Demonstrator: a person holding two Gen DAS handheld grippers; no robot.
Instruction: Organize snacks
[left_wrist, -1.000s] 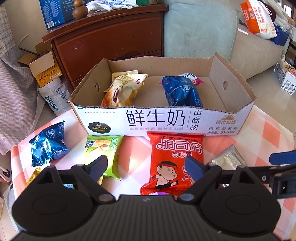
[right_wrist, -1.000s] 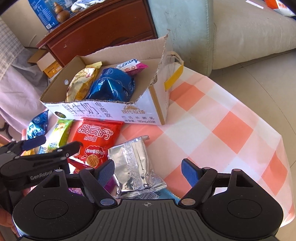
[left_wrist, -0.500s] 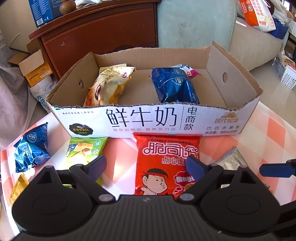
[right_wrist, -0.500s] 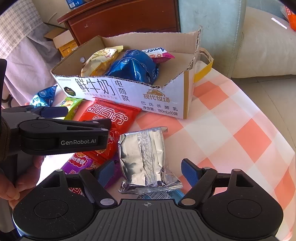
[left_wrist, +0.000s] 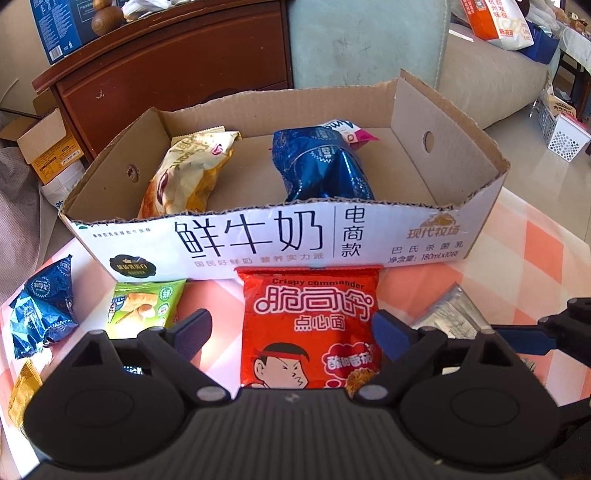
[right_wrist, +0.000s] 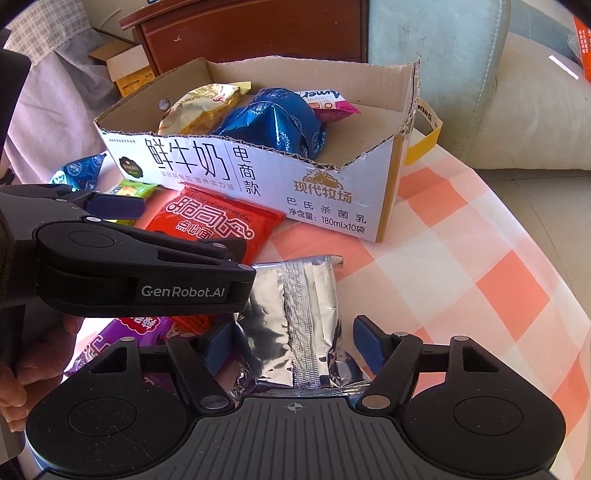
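Checked tablecloth (left_wrist: 532, 236) beside sofa (left_wrist: 369, 40)

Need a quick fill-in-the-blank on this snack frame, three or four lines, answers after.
1. The crinkled silver foil packet lies between the fingers of the ___ gripper.
2. The red noodle snack bag lies directly in front of the cut-down ___ box.
3. Inside that box, the shiny blue bag lies to the right of the ___ bag.

Answers: right; cardboard; yellow
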